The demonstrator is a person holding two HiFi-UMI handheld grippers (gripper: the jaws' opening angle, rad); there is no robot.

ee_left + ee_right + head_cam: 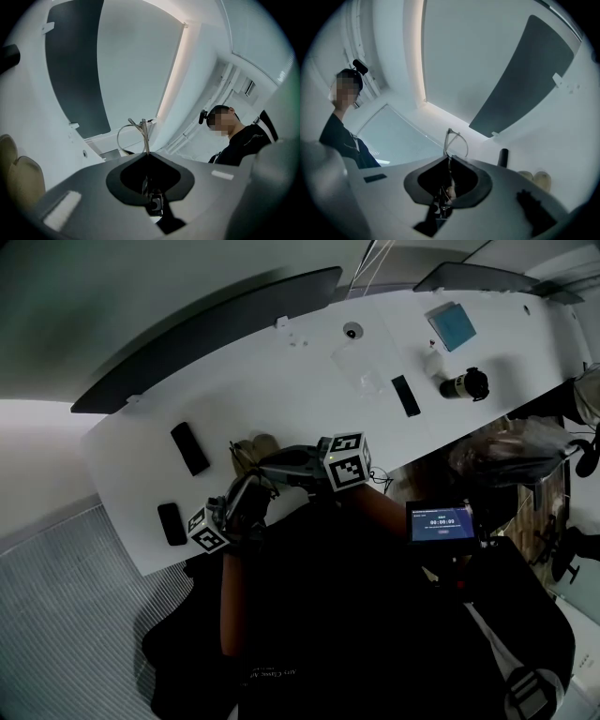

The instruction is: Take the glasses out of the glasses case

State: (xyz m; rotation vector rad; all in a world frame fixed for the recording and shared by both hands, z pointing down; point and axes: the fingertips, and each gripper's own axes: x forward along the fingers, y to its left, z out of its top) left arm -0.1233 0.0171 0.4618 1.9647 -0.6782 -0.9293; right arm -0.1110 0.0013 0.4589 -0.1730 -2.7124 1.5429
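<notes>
Thin wire-rimmed glasses (pixel 132 133) are held up between both grippers, above the near edge of the white table (pixel 281 381). My left gripper (pixel 146 152) is shut on the frame, and one lens loop sticks out past its tips. My right gripper (pixel 449 157) is shut on the glasses (pixel 454 140) from the other side. In the head view the left gripper (pixel 255 491) and right gripper (pixel 274 468) meet tip to tip just in front of the open beige glasses case (pixel 253 451). The case (pixel 18 178) (pixel 536 180) lies on the table with nothing visible in it.
A black phone (pixel 190 448) and a second black slab (pixel 172 523) lie at the table's left. Farther right are a clear bag (pixel 361 367), a black remote (pixel 406 396), a black-and-white cylinder (pixel 464 384) and a blue pad (pixel 451 325). A small lit screen (pixel 441 521) hangs by the person's body.
</notes>
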